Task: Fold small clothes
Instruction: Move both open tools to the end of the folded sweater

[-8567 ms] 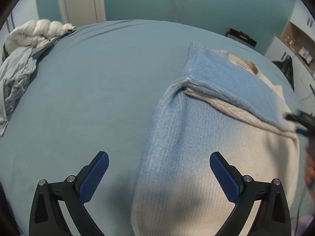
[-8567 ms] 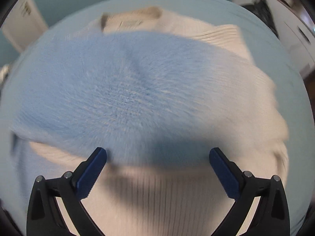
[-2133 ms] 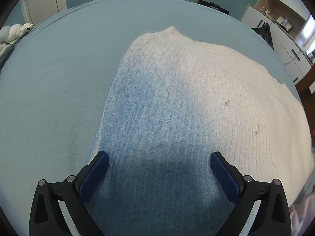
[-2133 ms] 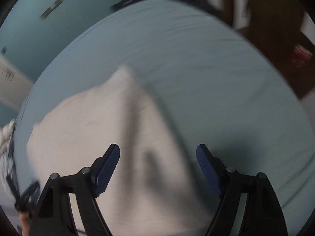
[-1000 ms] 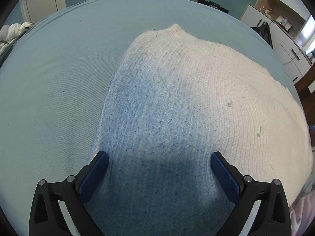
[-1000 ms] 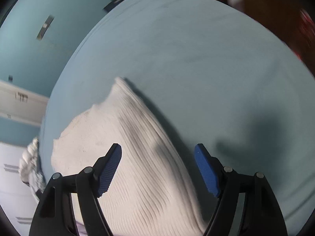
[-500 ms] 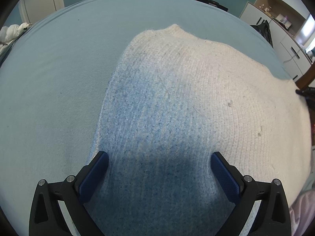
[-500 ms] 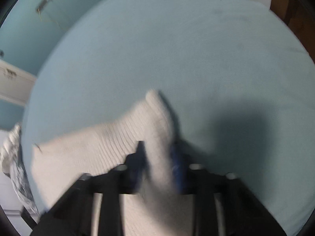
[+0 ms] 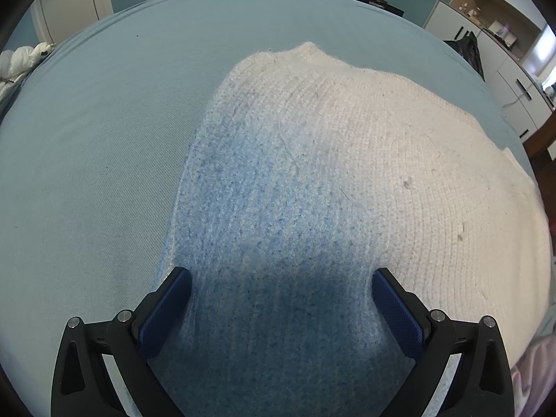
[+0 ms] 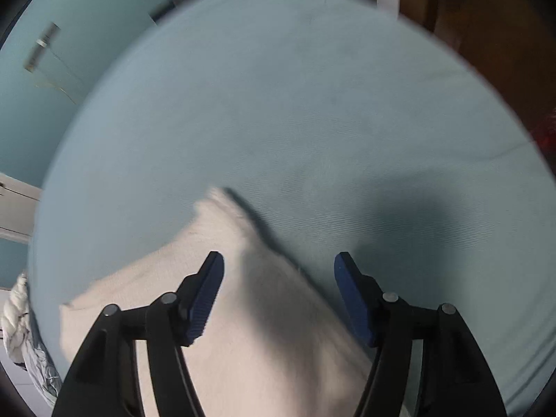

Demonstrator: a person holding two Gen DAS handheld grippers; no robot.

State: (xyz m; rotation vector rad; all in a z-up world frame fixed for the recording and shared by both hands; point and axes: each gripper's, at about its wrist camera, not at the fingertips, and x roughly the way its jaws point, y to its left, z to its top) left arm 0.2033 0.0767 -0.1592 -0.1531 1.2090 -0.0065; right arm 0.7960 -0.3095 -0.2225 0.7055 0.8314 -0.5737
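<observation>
Sweater [image 9: 347, 173] flat on bed [image 9: 87, 173], left tongs [image 9: 281, 299] spread wide above it, gripping nothing, right tongs [image 10: 278, 278] opening over sweater corner, pads clear.

Cream-to-blue rib-knit sweater [image 9: 347, 173] on teal bedsheet [image 9: 104, 139]; blue pads [image 9: 396, 305].

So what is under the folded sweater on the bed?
The sweater lies on the light blue bed sheet, which shows all around it. Anything tucked inside the fold is covered and cannot be seen.

Folded sweater [image 9: 347, 180] flat on the bed [image 9: 104, 139], crumpled bedding [image 9: 17, 66] far left.
</observation>
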